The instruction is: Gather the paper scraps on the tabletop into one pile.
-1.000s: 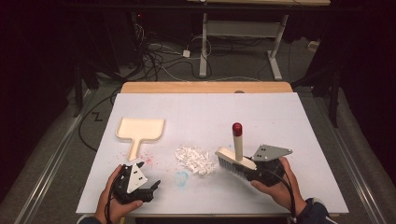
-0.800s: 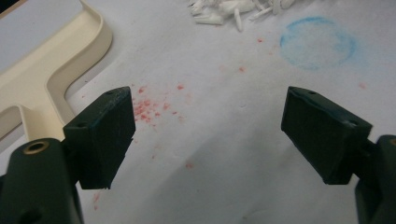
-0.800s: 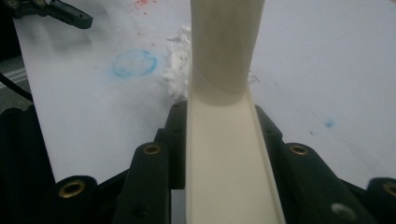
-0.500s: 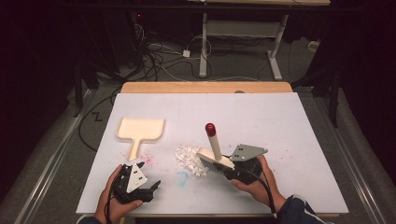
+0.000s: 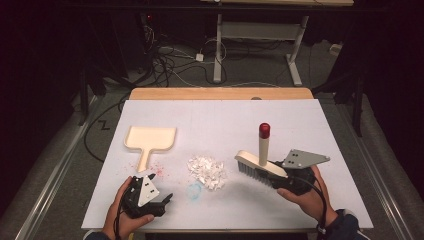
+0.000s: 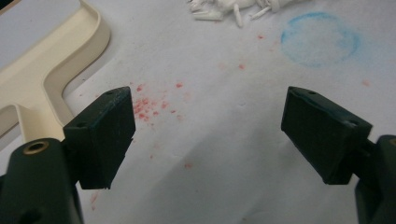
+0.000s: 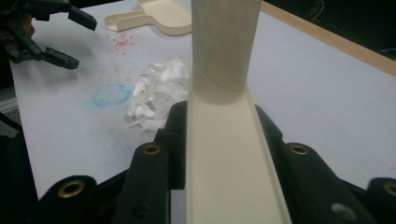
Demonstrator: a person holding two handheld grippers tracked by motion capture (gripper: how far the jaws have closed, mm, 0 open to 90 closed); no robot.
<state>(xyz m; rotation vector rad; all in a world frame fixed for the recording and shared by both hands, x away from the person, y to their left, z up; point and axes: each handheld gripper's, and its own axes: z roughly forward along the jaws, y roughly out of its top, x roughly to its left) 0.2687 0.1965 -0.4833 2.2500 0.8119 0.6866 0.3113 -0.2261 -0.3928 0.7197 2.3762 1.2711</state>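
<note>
White table cover (image 5: 220,120) spread over a wooden table edge (image 5: 220,93), largest thing in sight. On its left part, a cream dustpan (image 5: 149,141) lying flat, handle toward the person, well apart from the brush. Right of centre, a cream brush (image 5: 260,167) with an upright handle ending in a red cap (image 5: 264,130), bristles turned to the left, standing clear to the right of the scraps. Clamped by its flat back in the right gripper (image 5: 295,177); jaws pressed on both sides of the cream body, seen plainly in the right gripper view (image 7: 219,154). Left gripper (image 5: 150,197) resting low near the front edge, below the dustpan handle; jaws spread wide with nothing between, only bare cover (image 6: 210,135). Between dustpan and brush, a small heap of white paper scraps (image 5: 206,171). Just below the heap, a faint blue ring mark (image 5: 194,190). Smallest, some red specks (image 5: 157,170) beside the dustpan handle.
</note>
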